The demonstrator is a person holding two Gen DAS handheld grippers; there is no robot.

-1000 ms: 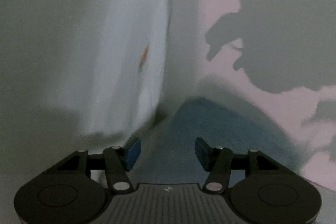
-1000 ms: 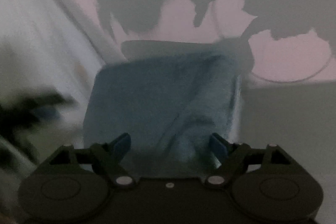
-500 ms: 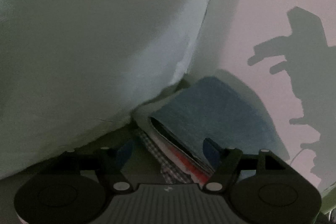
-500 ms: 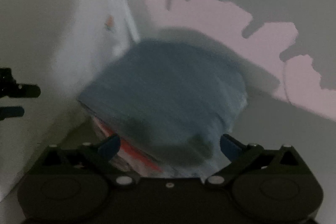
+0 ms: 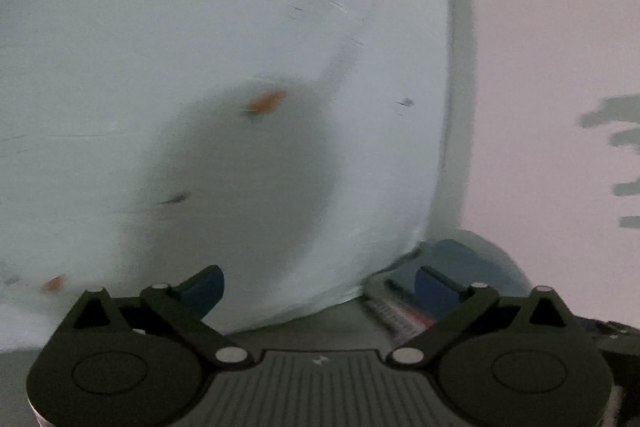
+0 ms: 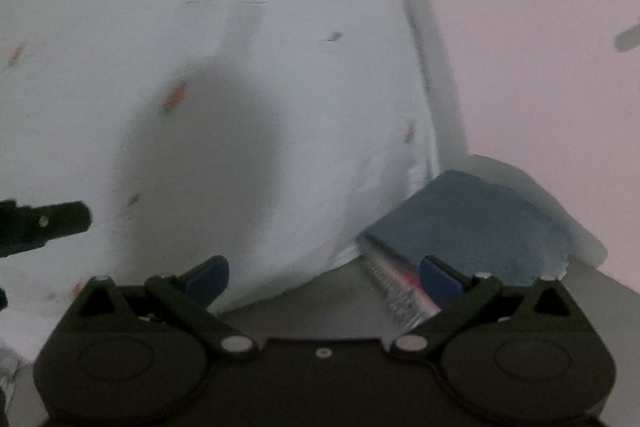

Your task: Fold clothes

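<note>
Clothes (image 5: 404,311) lie as one folded pile at the lower right of the left wrist view, a blue piece on top, beside a large white cloth with orange flecks (image 5: 240,67). The left tool (image 5: 318,283) has just been opening; its jaws stand apart, empty. A pink wall (image 5: 552,67) rises behind.

From the right wrist, the same pile (image 6: 464,219) rests on a grey surface (image 6: 304,311). The right tool (image 6: 324,277) is spread wide, holding nothing. A second ago the blue piece filled the view; now it sits farther off.
</note>
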